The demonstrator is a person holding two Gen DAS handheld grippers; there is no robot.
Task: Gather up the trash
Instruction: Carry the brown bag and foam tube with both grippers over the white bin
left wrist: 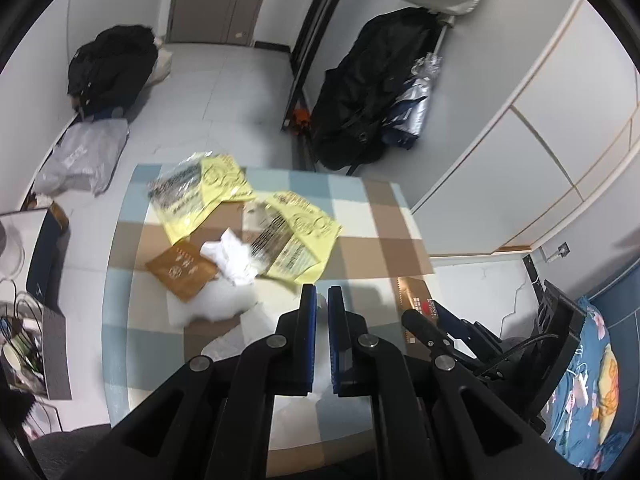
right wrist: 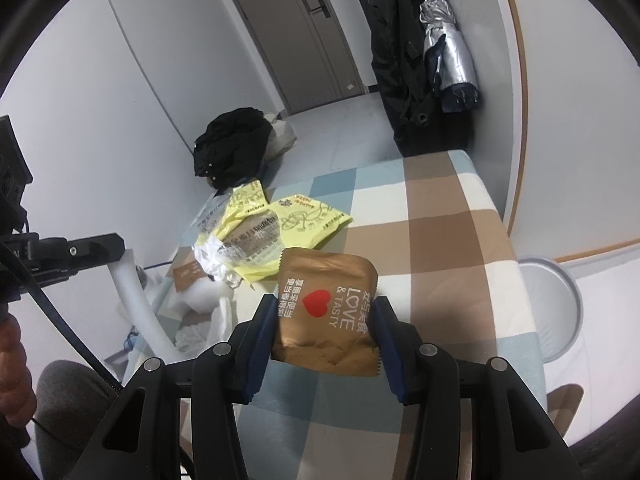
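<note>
My right gripper [right wrist: 326,304] is shut on a brown "LOVE & TASTY" packet [right wrist: 326,312] and holds it above the checked table [right wrist: 448,248]. My left gripper [left wrist: 322,294] is shut on a thin white plastic bag [left wrist: 320,384] over the near side of the table [left wrist: 380,216]. On the table lie two yellow wrappers [left wrist: 208,196] [left wrist: 298,236], a crumpled white tissue [left wrist: 232,258], a second brown packet [left wrist: 182,270] and white foam wrap [left wrist: 216,304]. The wrappers [right wrist: 280,220] also show in the right wrist view, beyond the held packet.
A round white bin [right wrist: 548,308] stands on the floor right of the table. Black coats [left wrist: 360,92] and an umbrella [right wrist: 448,48] hang by the wall. A black bag [left wrist: 108,64] and a grey plastic bag [left wrist: 84,156] lie on the floor beyond the table.
</note>
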